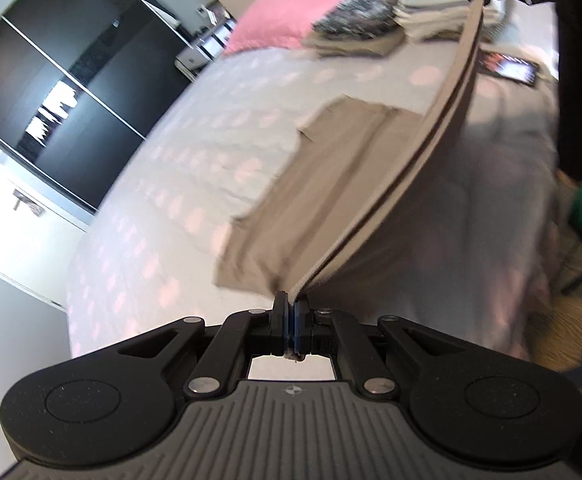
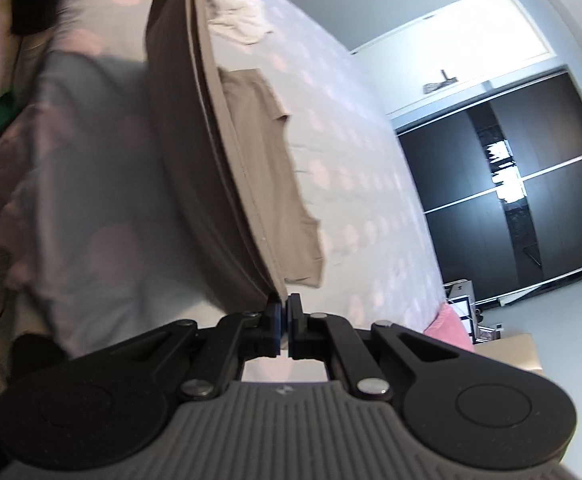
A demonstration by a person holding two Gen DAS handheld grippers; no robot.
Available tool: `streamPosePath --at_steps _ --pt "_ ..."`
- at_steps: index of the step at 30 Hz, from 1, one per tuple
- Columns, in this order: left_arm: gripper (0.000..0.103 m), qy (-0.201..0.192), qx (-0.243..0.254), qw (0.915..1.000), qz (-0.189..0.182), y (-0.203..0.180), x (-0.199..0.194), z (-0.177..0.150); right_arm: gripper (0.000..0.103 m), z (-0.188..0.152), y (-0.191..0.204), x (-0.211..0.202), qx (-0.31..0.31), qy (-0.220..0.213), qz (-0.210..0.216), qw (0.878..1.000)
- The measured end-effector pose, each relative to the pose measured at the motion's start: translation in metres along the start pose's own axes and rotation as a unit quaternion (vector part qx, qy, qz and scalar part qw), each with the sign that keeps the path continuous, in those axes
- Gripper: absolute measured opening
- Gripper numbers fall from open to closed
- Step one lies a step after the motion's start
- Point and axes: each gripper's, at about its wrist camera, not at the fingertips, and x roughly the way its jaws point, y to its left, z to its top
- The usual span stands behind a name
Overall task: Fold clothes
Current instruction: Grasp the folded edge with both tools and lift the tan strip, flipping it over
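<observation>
Both the left gripper and right gripper have jaws pinching the taut hem of the beige garment, lifted over the open bed.

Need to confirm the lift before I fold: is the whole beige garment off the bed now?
No. In the left wrist view, the beige garment still has its far part lying flat on the bedspread.

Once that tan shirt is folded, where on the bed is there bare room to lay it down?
The spotted white bedspread is bare between the tan garment and the bed's edge nearest the dark wardrobe. It is crowded near the headboard: pink pillow, a stack of folded clothes, a tablet. Rumpled pale clothes fill the other end.
</observation>
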Motion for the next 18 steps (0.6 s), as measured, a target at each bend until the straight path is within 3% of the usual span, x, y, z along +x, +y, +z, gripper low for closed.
streamPosePath --at_steps 9,18 --pt "0.001 -0.002 -0.03 0.9995 0.004 0.064 0.06 0.039 0.003 0.008 -0.079 0.076 0.126 0.009 0.011 0.992" --pt "0.001 0.053 -0.042 0.9976 0.013 0.115 0.173 0.054 0.003 0.029 -0.126 0.206 0.212 0.049 0.015 0.976"
